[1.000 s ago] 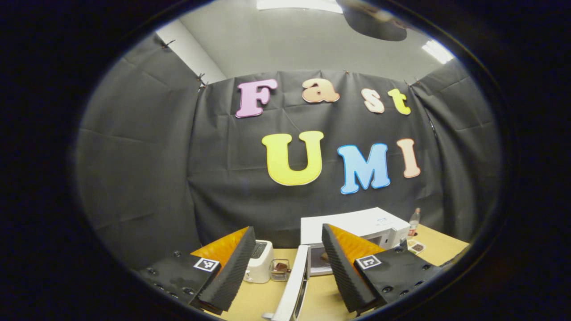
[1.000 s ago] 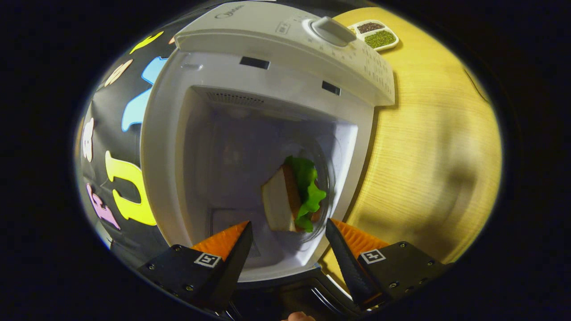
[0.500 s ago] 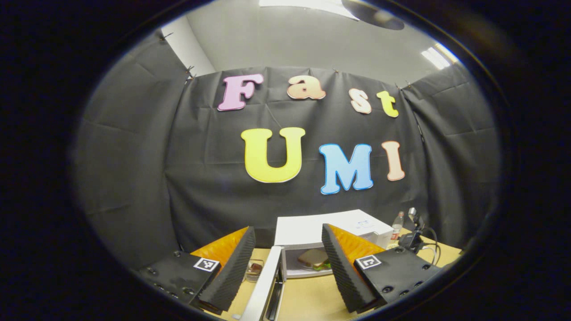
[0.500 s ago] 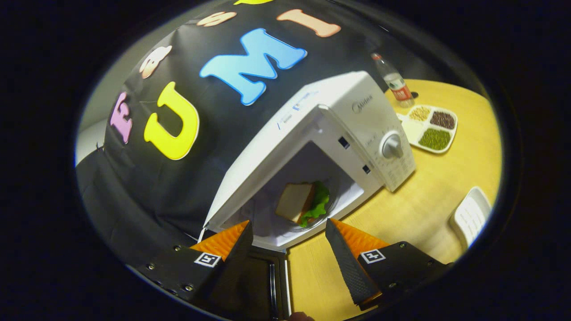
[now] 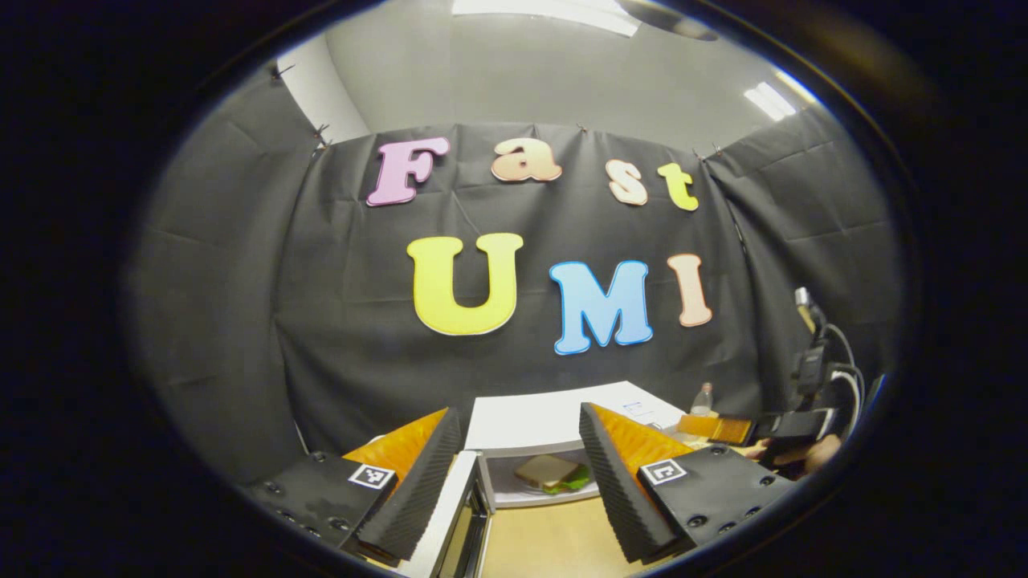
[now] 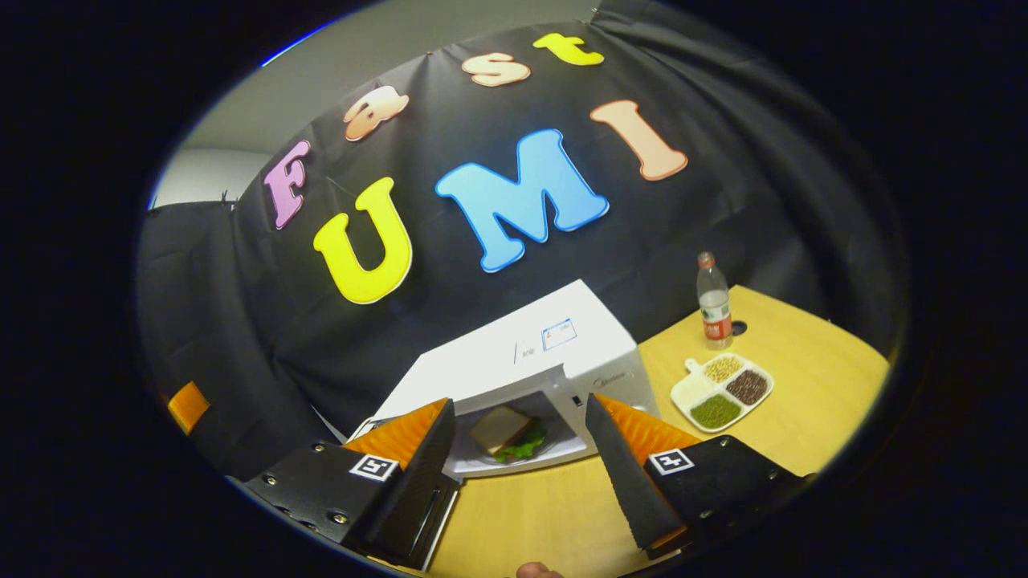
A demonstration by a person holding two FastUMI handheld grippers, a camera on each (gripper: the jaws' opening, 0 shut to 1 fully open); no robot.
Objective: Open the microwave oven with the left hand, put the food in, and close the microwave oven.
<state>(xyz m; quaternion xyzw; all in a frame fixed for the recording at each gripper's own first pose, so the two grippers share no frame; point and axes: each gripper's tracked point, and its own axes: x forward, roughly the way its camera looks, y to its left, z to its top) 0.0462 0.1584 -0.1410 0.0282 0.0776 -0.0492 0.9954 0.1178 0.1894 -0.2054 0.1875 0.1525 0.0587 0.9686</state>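
The boxy white microwave oven (image 6: 522,353) stood near the back edge of the pale wood-grain desk (image 6: 546,514), its cavity open; its flat white door (image 5: 450,510) hung swung out to the left, seen edge-on in the left gripper view; inside lay the food, a wedge-shaped sandwich of pale bread with ruffled green lettuce (image 6: 508,433), resting on the cavity floor; in the left gripper view the same sandwich (image 5: 552,475) showed between the ridged fingers. The left gripper (image 5: 520,482) was spread wide and held nothing; the right gripper (image 6: 522,474) was likewise released, its ribbed fingers parted and apart from the oven. Towards the desk's right edge sat a white divided dish of grains and beans (image 6: 723,391), smooth and rounded; just behind it, near the back right corner, a clear plastic bottle with a red label (image 6: 712,301) stood upright.
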